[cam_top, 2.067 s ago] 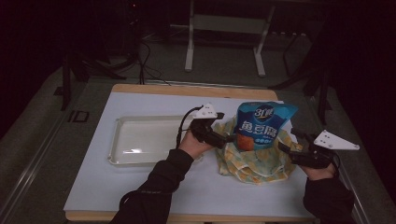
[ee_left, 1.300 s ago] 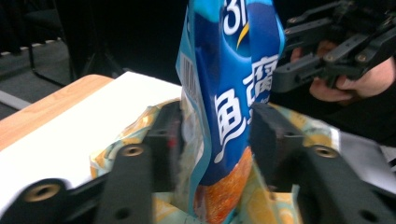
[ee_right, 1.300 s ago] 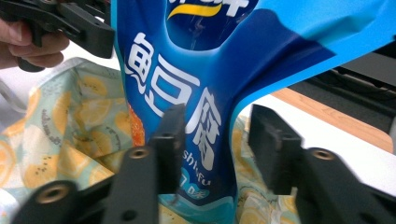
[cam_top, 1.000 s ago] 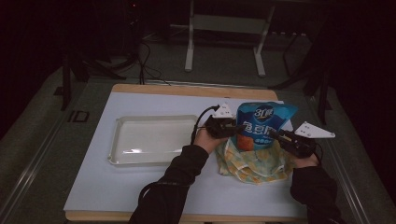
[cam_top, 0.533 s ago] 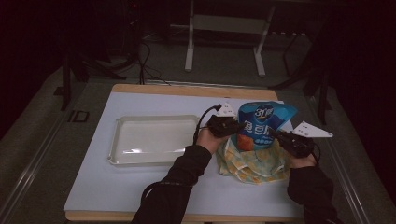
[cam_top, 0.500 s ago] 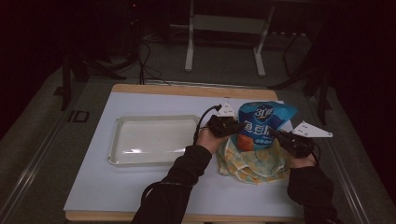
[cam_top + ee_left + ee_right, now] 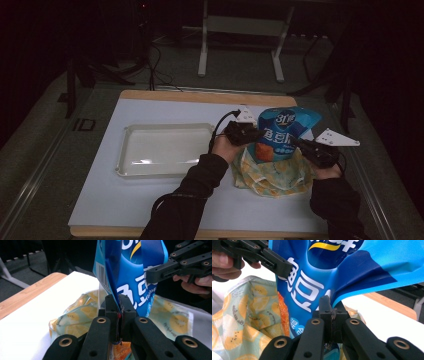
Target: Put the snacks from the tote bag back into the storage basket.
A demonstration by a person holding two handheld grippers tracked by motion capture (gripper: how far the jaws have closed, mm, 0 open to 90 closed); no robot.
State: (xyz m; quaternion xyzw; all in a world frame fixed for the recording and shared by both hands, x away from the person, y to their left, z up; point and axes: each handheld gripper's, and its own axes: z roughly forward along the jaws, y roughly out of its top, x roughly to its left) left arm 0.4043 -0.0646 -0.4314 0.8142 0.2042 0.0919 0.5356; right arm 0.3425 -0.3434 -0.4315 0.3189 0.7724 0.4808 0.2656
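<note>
- The surface [image 7: 165, 210], one white-topped board with a wooden rim, is carrying everything, and it is lying under dim light.
- One shallow white tray [image 7: 127, 150] is sitting on the left half, well apart from the work, with nothing in it that I can make out.
- One yellow-patterned bag [image 7: 272, 175], printed with lemon slices, is lying open on the right half, near the person's edge.
- One blue snack packet [image 7: 290, 132] is standing upright in the mouth of that bag, its lower end inside and its top reaching toward the far side.
- Two claws are working, one in each hand. The left claw [image 7: 117, 306] is pinching the packet's left edge, its jaws pressed tight on the foil; they have just been closing onto it.
- The right claw [image 7: 331, 308] is pinching the packet's right edge the same way, having likewise just been closing with the foil between its jaws.
- Judging by this, the step in hand is securing a two-sided grip on the packet while it is sitting half inside the bag. Whether it is going in or coming out I cannot tell.
- The next move is calling for both hands travelling together, keeping the packet upright and the pull even, so the thin foil is not slipping or tearing and the soft bag is not dragging along with it.
</note>
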